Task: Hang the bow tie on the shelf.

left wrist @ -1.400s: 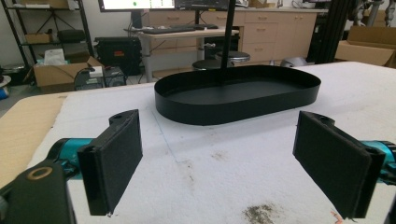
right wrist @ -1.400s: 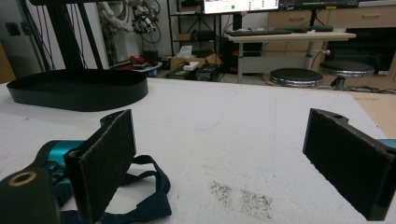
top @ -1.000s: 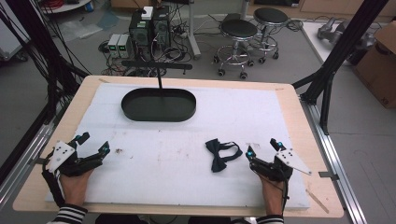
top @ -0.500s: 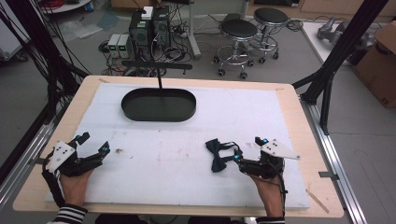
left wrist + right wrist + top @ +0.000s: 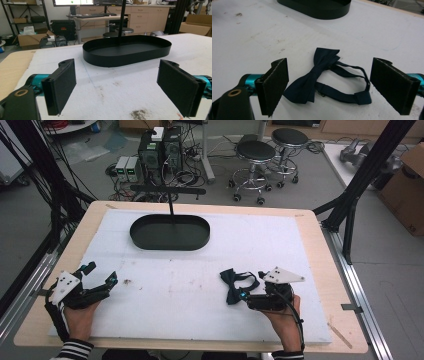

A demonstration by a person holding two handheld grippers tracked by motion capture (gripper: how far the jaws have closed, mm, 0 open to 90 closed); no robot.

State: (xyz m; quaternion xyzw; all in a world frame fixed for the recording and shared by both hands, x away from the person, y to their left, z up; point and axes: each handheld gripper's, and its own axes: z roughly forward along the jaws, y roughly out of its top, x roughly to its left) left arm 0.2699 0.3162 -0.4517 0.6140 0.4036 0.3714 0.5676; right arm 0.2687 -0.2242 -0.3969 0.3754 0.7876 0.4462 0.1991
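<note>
Your right gripper [image 5: 239, 296] has just been narrowing its wide jaws, released, at the bow tie [image 5: 325, 75] on the white mat [image 5: 200, 270]. Your left gripper [image 5: 97, 275] sits released; its view faces the black tray [image 5: 125, 51]. No writing reads.

Both hand-held grippers, left [image 5: 102, 274] and right [image 5: 243, 288], gape wide, right just narrowing.

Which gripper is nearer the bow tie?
Right. The right gripper faces the bow tie, jaws open and not touching it; the left gripper sits open across the table.
</note>
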